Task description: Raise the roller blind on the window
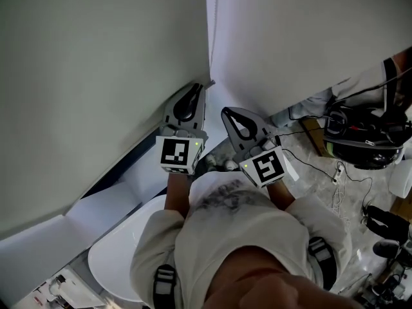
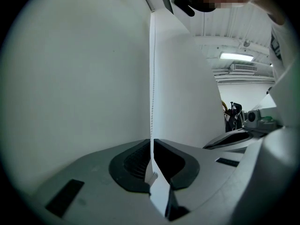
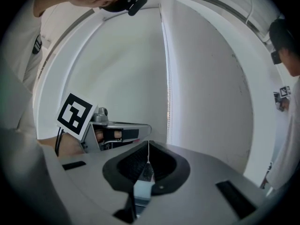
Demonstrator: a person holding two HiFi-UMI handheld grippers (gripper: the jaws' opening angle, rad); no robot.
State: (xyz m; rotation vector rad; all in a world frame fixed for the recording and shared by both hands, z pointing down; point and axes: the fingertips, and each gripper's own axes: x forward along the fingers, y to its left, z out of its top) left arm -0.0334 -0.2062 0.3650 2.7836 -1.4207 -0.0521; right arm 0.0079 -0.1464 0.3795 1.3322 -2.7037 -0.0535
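1. Step in hand, as judged: drawing the chain (image 2: 151, 78) to wind up the blind (image 2: 183, 78). It appeared early, since the blind hung low, right in front of both grippers.
2. The left gripper (image 2: 151, 143) had its jaws closed on the chain, which ran straight up from them.
3. The right gripper (image 3: 148, 146) sat just beside it with its jaws together. A thin pale line showed at the tips, but whether it was a second strand could not be told.
4. The next move called for a steady, straight downward pull.
5. The blind was plain white and flat, with the fine beaded chain along its edge.
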